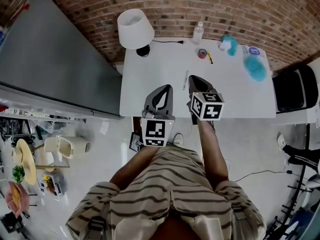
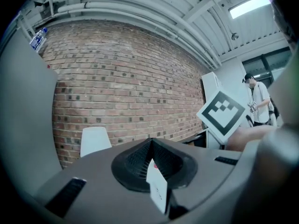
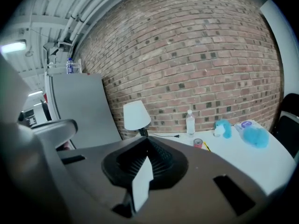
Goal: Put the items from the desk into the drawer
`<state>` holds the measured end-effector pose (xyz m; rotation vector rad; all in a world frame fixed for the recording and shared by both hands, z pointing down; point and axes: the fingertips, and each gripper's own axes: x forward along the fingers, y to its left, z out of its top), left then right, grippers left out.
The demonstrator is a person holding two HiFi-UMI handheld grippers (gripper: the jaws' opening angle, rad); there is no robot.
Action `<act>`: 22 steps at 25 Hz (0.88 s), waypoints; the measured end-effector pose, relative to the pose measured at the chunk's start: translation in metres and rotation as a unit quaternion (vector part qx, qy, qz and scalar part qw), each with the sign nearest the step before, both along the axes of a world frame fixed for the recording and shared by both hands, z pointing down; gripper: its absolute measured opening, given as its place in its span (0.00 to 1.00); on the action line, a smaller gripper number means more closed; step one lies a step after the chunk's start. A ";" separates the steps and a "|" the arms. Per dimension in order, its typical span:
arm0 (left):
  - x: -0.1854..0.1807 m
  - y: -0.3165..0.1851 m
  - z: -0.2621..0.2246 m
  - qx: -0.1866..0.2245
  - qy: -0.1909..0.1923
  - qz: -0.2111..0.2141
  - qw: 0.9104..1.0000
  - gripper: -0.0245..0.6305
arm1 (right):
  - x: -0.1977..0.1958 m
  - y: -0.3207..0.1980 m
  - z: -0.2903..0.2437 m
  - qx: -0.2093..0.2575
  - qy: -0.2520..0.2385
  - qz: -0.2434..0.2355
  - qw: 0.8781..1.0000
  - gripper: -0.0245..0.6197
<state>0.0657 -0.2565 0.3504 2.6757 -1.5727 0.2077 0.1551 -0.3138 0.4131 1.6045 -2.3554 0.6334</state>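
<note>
Left gripper [image 1: 168,89] and right gripper [image 1: 192,79] jaws closed, empty; unopened on reaching, liable to topple water bottle [image 1: 198,32]; drawer possibly below counter [image 1: 165,64].

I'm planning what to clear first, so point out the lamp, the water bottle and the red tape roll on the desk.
lamp [image 1: 135,28], head view, on the white shade.
water bottle [image 1: 198,33], head view, on its clear body.
red tape roll [image 1: 202,53], head view, on its ring.
</note>
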 end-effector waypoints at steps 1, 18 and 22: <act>-0.002 -0.001 0.001 -0.001 0.000 0.000 1.000 0.05 | -0.001 -0.004 0.009 -0.013 -0.006 -0.001 1.000 0.06; -0.009 -0.011 0.016 -0.017 -0.002 0.007 1.000 0.05 | 0.007 -0.051 0.126 -0.202 -0.096 0.028 0.974 0.06; -0.014 -0.013 0.018 -0.020 -0.001 0.003 1.000 0.05 | 0.017 -0.057 0.152 -0.223 -0.066 0.043 0.972 0.06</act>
